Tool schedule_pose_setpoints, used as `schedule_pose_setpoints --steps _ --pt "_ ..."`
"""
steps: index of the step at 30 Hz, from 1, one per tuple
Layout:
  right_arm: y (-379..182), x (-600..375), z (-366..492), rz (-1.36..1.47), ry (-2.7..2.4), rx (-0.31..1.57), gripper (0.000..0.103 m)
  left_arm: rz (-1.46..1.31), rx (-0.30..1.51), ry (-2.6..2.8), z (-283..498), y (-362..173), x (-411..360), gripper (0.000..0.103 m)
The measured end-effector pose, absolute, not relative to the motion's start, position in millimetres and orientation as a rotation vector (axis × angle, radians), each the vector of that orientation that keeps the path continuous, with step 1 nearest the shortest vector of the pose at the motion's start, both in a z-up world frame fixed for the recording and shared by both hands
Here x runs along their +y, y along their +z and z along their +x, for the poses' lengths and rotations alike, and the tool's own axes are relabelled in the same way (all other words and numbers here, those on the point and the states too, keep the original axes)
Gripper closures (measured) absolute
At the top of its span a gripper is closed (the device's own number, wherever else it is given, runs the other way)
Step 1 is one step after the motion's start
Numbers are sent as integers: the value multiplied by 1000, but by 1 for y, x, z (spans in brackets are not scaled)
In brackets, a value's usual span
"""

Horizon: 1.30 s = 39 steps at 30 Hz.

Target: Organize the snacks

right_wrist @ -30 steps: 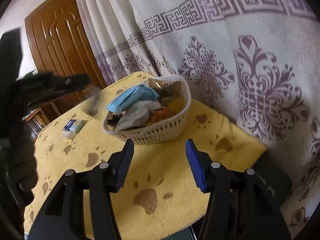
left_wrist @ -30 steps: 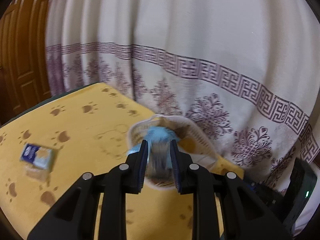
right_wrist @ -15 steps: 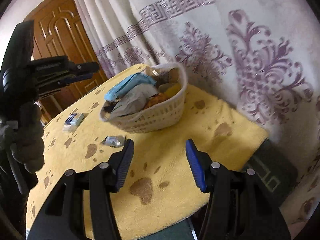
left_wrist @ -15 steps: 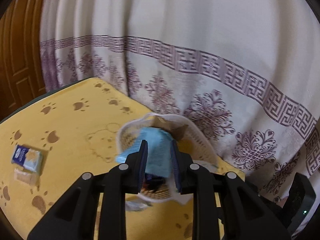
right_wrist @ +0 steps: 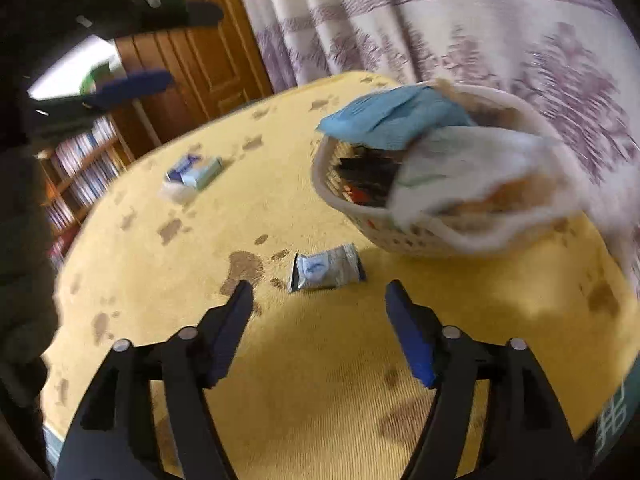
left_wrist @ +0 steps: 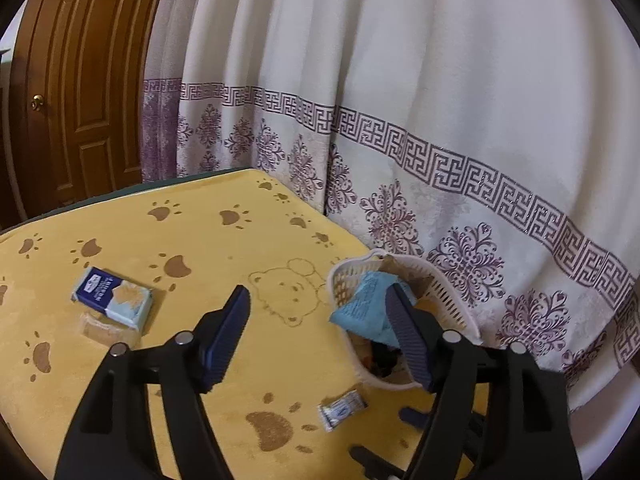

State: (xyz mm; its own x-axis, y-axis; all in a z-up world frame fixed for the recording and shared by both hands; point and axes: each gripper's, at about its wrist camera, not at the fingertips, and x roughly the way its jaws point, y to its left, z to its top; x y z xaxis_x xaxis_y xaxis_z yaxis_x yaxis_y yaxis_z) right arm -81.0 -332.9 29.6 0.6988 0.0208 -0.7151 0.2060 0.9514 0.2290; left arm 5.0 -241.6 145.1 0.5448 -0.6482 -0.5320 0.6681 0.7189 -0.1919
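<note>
The counter (left_wrist: 132, 360), under a yellow paw-print cloth, carries everything; along its curtain-side edge stands the white basket (right_wrist: 400, 236), already heaped, a light blue packet (right_wrist: 396, 120) and a white bag (right_wrist: 468, 168) riding above its rim, so anything added has to be set well inside or it may slide off; toward the door-side edge, well apart from the basket, lies a blue-and-cream packet (left_wrist: 113, 298) on a paler one that is too blurred to name; smallest, a small silver sachet (right_wrist: 326, 267) lies on the cloth just beside the basket's near wall, and this looks like the piece to collect now; the right gripper (right_wrist: 318, 300) hangs above it with its jaws opening and nothing between them, the sachet lying just beyond the tips and roughly centred; to do this well, I would bring the tips down either side of the sachet's short width, let them meet the cloth lightly so the flat foil does not skate away, close on the body and not a crimped end, then lift clear of the rim before moving over the basket; the left gripper (left_wrist: 318, 318) is also released, jaws opening, empty, its right jaw over the basket's front in its own view; it should stay out of the right one's path.
</note>
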Motion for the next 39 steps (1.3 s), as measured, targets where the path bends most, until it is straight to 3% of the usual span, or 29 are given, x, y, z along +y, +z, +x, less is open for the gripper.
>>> schedule_pose_setpoints --steps 11,15,18,30,39 --pt "15 -330 -41 232 -139 906 31 -27 647 -727 22 124 -208 28" --pt "14 -323 -42 157 -188 907 52 -61 678 -694 33 113 -194 28" --pt "15 -324 -47 164 -186 903 59 -90 704 -670 39 103 -184 28" --pt "77 -316 -88 205 -119 709 60 -126 738 -599 50 86 -161 28" --pt "118 -381 -104 244 -369 548 59 -133 753 -572 49 83 -152 23"
